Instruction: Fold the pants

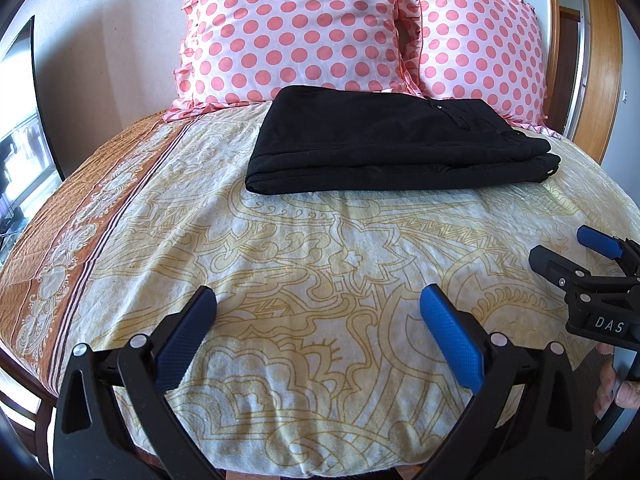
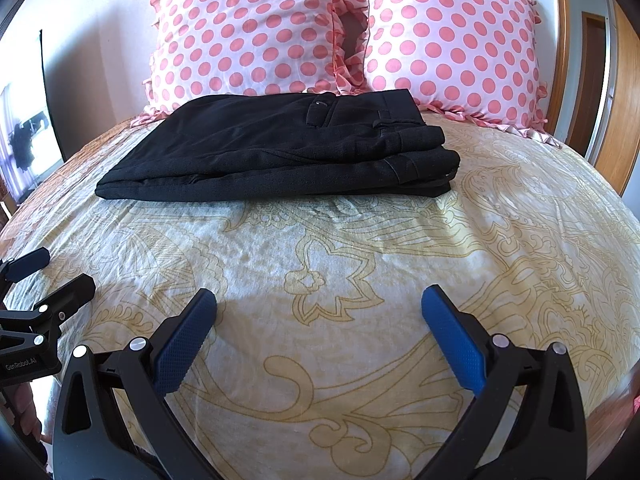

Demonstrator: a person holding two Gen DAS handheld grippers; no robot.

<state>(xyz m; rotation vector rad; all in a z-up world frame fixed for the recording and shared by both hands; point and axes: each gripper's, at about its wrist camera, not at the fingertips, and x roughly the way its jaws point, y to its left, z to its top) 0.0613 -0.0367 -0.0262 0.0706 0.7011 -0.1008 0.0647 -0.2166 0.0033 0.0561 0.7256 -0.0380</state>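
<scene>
Black pants [image 1: 384,140] lie folded in a flat stack on the bed, just in front of the pillows; they also show in the right wrist view [image 2: 288,148], waistband to the right. My left gripper [image 1: 318,300] is open and empty, low over the bedspread, well short of the pants. My right gripper [image 2: 320,300] is open and empty too, beside the left one. The right gripper shows at the right edge of the left wrist view [image 1: 568,252]. The left gripper shows at the left edge of the right wrist view [image 2: 52,268].
A cream bedspread [image 1: 320,248] with yellow floral lines and an orange border covers the bed. Two pink polka-dot pillows [image 1: 292,28] [image 2: 448,40] stand behind the pants. A wooden frame [image 1: 556,40] is at the right, a dark screen [image 1: 24,120] at the left.
</scene>
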